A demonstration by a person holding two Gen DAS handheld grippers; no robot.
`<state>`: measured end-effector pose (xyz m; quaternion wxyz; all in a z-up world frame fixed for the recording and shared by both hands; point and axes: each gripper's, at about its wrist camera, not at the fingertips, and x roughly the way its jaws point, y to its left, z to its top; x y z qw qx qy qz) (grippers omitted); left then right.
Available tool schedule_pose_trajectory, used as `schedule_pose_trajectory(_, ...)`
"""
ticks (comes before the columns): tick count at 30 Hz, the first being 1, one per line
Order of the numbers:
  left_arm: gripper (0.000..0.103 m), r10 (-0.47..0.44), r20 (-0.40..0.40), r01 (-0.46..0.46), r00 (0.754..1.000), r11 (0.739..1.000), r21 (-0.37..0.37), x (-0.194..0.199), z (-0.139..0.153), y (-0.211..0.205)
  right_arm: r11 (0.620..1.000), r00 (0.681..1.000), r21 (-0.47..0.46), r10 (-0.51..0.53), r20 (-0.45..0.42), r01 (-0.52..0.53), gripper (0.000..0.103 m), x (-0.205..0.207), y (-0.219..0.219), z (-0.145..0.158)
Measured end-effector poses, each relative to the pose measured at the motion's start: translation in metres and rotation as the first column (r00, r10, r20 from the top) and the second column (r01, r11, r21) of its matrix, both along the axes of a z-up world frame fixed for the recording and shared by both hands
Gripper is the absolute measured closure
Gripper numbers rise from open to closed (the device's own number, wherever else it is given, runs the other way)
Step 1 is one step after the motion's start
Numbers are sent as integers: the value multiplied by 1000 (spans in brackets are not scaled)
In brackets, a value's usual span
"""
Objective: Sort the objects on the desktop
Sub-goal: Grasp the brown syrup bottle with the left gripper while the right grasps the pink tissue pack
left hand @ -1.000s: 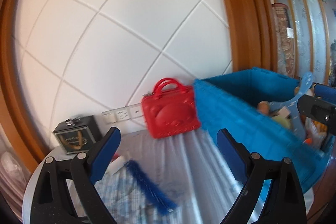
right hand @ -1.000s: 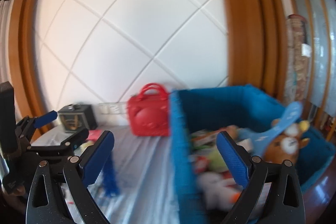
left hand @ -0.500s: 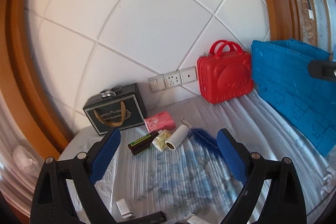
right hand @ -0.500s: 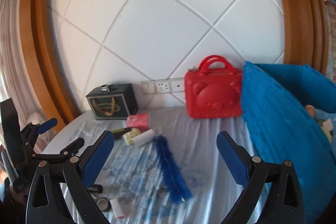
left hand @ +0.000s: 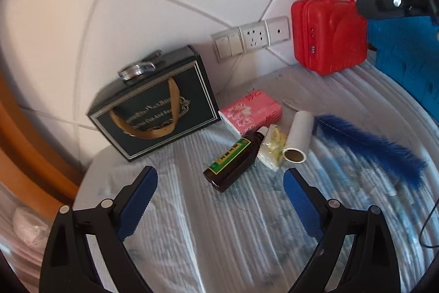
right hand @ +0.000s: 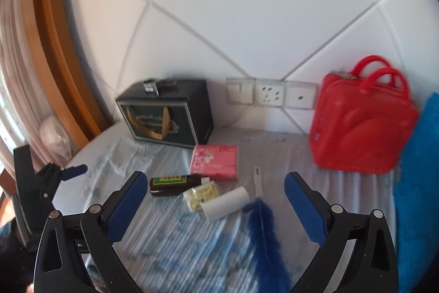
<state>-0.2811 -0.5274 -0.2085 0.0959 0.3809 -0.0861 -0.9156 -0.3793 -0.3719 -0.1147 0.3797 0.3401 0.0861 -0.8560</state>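
A brown bottle (left hand: 231,163) with a green label lies on the covered table, next to a yellow wrapped packet (left hand: 271,147), a white roll (left hand: 298,137), a pink tissue pack (left hand: 251,113) and a blue feather duster (left hand: 367,146). My left gripper (left hand: 219,195) is open and empty, just short of the bottle. My right gripper (right hand: 215,198) is open and empty above the packet (right hand: 200,194), roll (right hand: 225,202) and duster (right hand: 263,227); the bottle (right hand: 171,184) and tissue pack (right hand: 215,161) lie beyond.
A black gift box (left hand: 156,106) and a red case (left hand: 329,35) stand against the white wall with sockets (left hand: 252,37). A blue crate (left hand: 408,56) stands at the right. The left gripper (right hand: 55,175) shows at the right view's left edge.
Both views have swung left and down, away from the blue crate and onto the small objects. Both grippers have come closer to the bottle, roll and duster and stay open.
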Motion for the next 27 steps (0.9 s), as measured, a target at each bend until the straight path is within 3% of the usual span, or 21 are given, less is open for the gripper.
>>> schedule_pose_trajectory(3, 9, -33, 24, 31, 999, 996, 82, -26, -28, -26, 994, 997, 83, 77, 2, -77, 2, -27, -42, -39)
schedule_pose_trajectory(8, 9, -112, 72, 104, 991, 989, 108, -72, -75, -47, 966, 989, 223, 117, 89, -134, 2, -79, -89, -105)
schedule_pose_trajectory(11, 9, -124, 109, 110, 986, 986, 127, -93, -97, -58, 959, 982, 232, 135, 133, -163, 2, -98, -119, -126)
schedule_pose_trajectory(14, 9, -130, 123, 111, 984, 982, 152, -105, -110, -65, 946, 978, 255, 177, 110, -200, 2, -104, -160, -136)
schedule_pose_trajectory(16, 9, -145, 126, 120, 981, 975, 186, -110, -115, -68, 941, 986, 296, 148, 81, -166, 2, -110, -186, -145)
schedule_pose_trajectory(20, 9, -177, 134, 145, 975, 965, 220, -115, -122, -66, 917, 989, 382, 65, 135, -112, 2, -125, -217, -181)
schedule_pose_trajectory(24, 9, -198, 135, 161, 971, 957, 241, -115, -128, -61, 884, 986, 458, 20, 167, -96, 0, -130, -219, -205)
schedule_pose_trajectory(27, 9, -205, 142, 163, 969, 952, 260, -116, -131, -59, 880, 988, 467, 23, 154, -93, 0, -132, -215, -207)
